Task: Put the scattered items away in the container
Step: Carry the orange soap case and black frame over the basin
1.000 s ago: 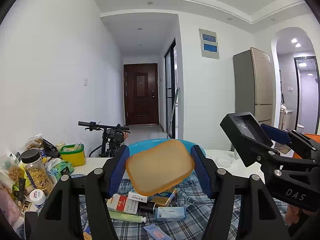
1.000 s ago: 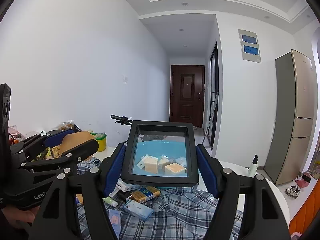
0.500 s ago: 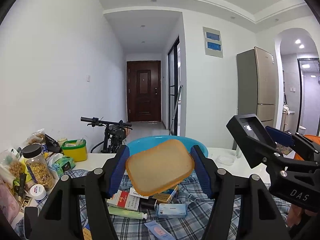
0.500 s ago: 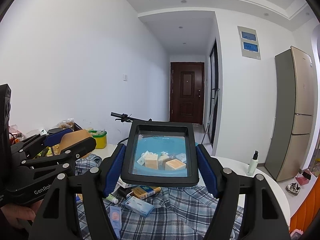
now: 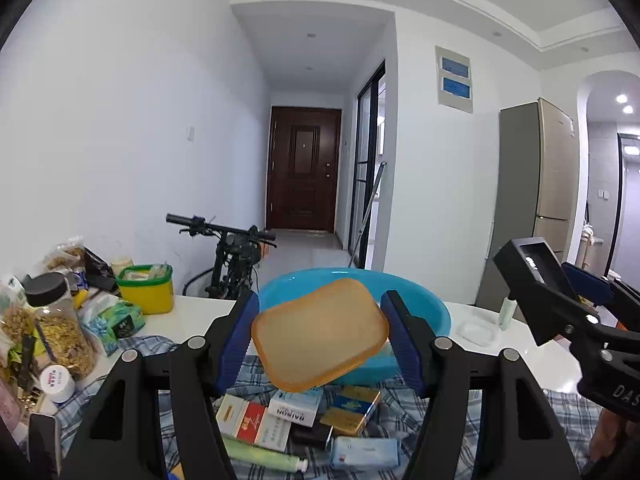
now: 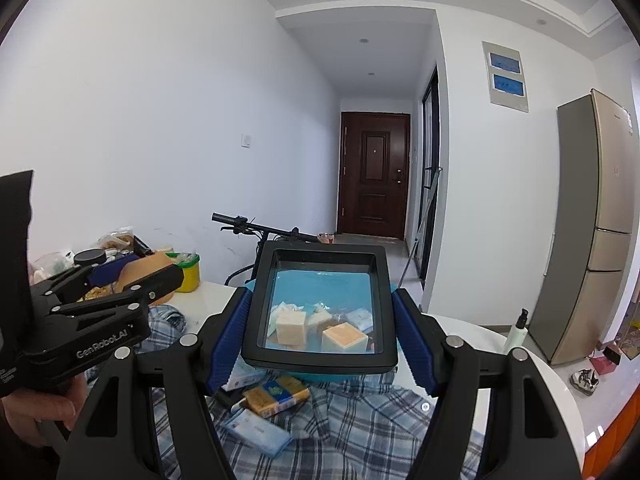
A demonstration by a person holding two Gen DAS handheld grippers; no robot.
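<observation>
An amber lid point(image 5: 320, 334) is clamped by the left gripper point(image 5: 318, 338) at frame centre, before the blue basin point(image 5: 424, 304). A black-framed clear tray point(image 6: 320, 304) is gripped by the right gripper point(image 6: 320, 330). Loose packets point(image 5: 296, 420) lie at lower centre; the tilted lid could be dropped short.

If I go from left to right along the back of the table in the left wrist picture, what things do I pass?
Jar with the black lid → yellow tub with a green rim → blue basin → small clear dish → pale bottle → black tray in the right gripper's jaws.
</observation>
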